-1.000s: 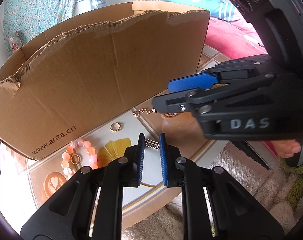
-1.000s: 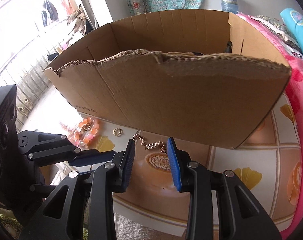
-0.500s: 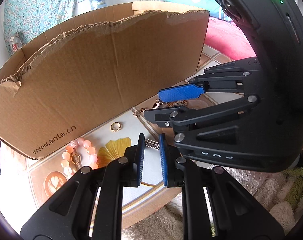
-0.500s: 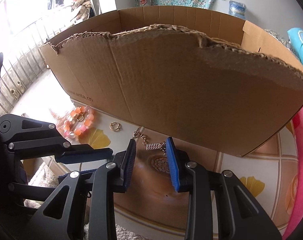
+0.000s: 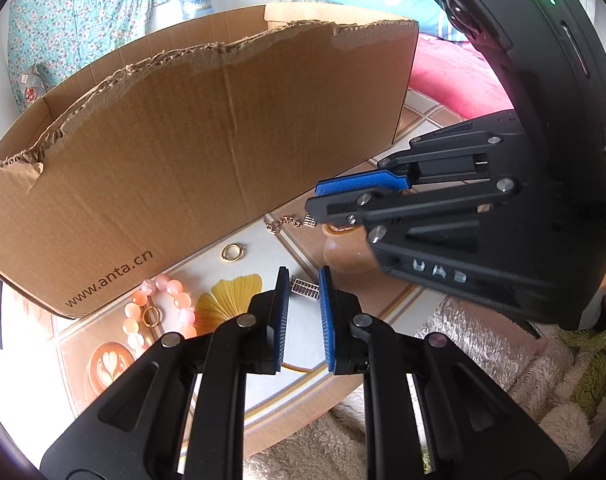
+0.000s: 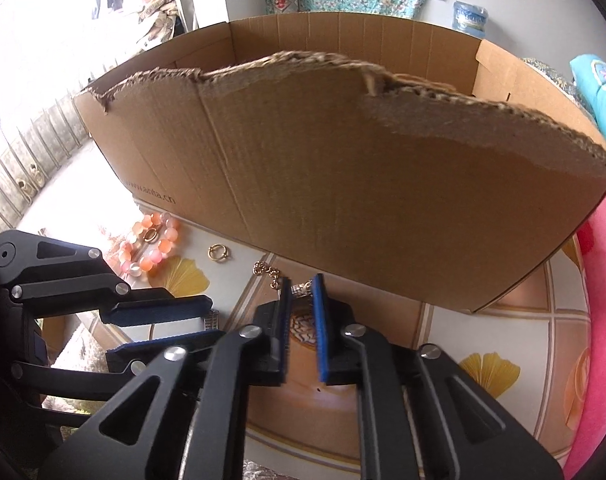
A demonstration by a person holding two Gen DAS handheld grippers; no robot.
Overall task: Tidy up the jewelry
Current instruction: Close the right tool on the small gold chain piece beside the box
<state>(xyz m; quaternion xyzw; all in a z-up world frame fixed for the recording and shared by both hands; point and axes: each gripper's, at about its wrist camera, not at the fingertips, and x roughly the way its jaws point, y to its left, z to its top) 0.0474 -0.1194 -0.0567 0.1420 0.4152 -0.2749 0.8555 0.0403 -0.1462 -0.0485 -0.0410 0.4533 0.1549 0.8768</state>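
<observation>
A torn cardboard box (image 5: pixel 191 152) stands on the patterned table, also in the right wrist view (image 6: pixel 363 184). In front of it lie a pink bead bracelet (image 5: pixel 159 308) with a gold ring inside it, a gold ring (image 5: pixel 231 252), a gold chain (image 5: pixel 289 222) and a small silver piece (image 5: pixel 305 289). My left gripper (image 5: pixel 304 284) is open with the silver piece between its fingertips. My right gripper (image 6: pixel 301 292) is narrowly open around the chain's silver end (image 6: pixel 301 289); it shows in the left wrist view (image 5: pixel 323 204) over the chain. The bracelet (image 6: pixel 151 244) and ring (image 6: pixel 219 253) lie left of it.
The table (image 6: pixel 483 320) has a tiled pattern with yellow leaves. A fluffy beige rug (image 5: pixel 503 360) lies below its near edge. Pink bedding (image 6: pixel 599 320) is at the right. A water bottle (image 6: pixel 469 18) and a floral cloth (image 5: pixel 83 16) are behind the box.
My right gripper has moved down and forward to the chain, and its jaws have narrowed around the silver end. My left gripper has stayed still over the silver piece.
</observation>
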